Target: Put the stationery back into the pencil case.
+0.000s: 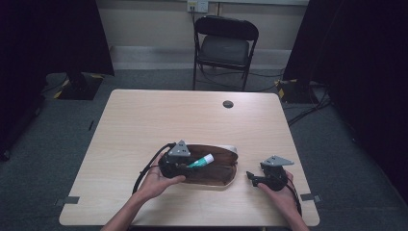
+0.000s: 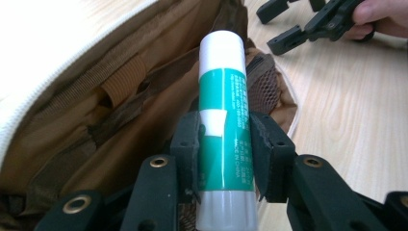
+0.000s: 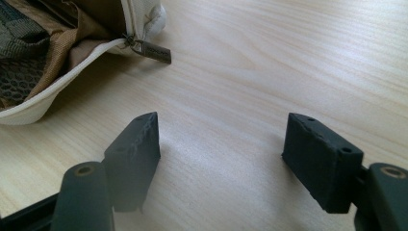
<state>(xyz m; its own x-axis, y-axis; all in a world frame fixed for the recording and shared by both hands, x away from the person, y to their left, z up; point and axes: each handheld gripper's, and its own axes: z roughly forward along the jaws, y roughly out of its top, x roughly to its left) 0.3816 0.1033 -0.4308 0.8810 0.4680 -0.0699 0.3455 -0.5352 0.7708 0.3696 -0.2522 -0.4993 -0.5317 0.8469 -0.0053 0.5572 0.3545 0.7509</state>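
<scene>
the left claw [image 2: 225, 144] is pinching a green-and-white glue stick [image 2: 223, 96] across its middle, the white cap pointing away over the open brown pouch [image 2: 72, 120] just beyond and below it. whether the stick is going in or coming out is hard to tell; it looks like the placing step. next it likely needs lowering into the pouch before letting go. the right claw [image 3: 226, 159] is spread, holding nothing, low over the tabletop [image 3: 288, 57], the pouch's zipper pull [image 3: 153, 50] ahead to its left.
</scene>
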